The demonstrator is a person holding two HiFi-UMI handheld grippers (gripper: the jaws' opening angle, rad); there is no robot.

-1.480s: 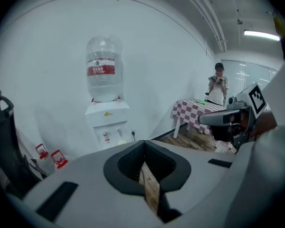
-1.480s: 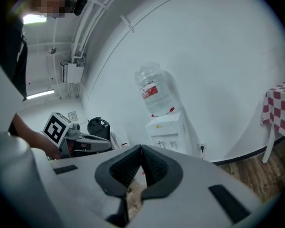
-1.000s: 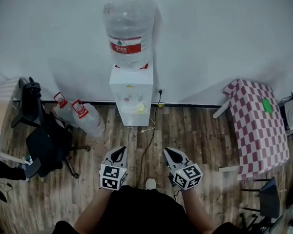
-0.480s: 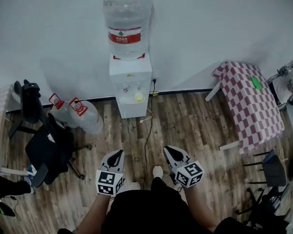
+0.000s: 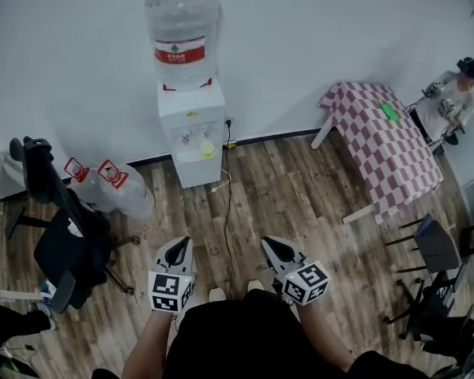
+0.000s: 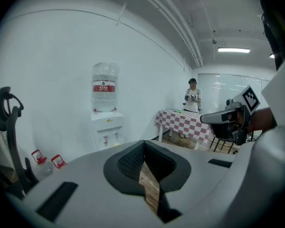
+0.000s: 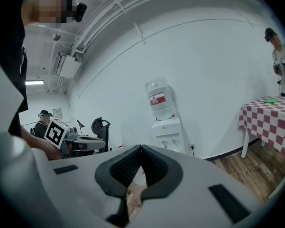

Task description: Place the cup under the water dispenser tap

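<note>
Both grippers are empty. The left gripper [image 5: 182, 245] has its jaws pressed together, with only floor planks seen beyond them, and the right gripper [image 5: 270, 245] is the same. A small yellowish thing, I think the cup [image 5: 208, 149], sits in the tap recess of the water dispenser [image 5: 191, 129], far ahead of both jaws and a little to their left. If it is truly the cup, little can go wrong with it. If not, closed jaws would only push a cup over. A black cable [image 5: 228, 204] lies on the floor ahead, between the two jaws; a foot could catch it and shake the dispenser
</note>
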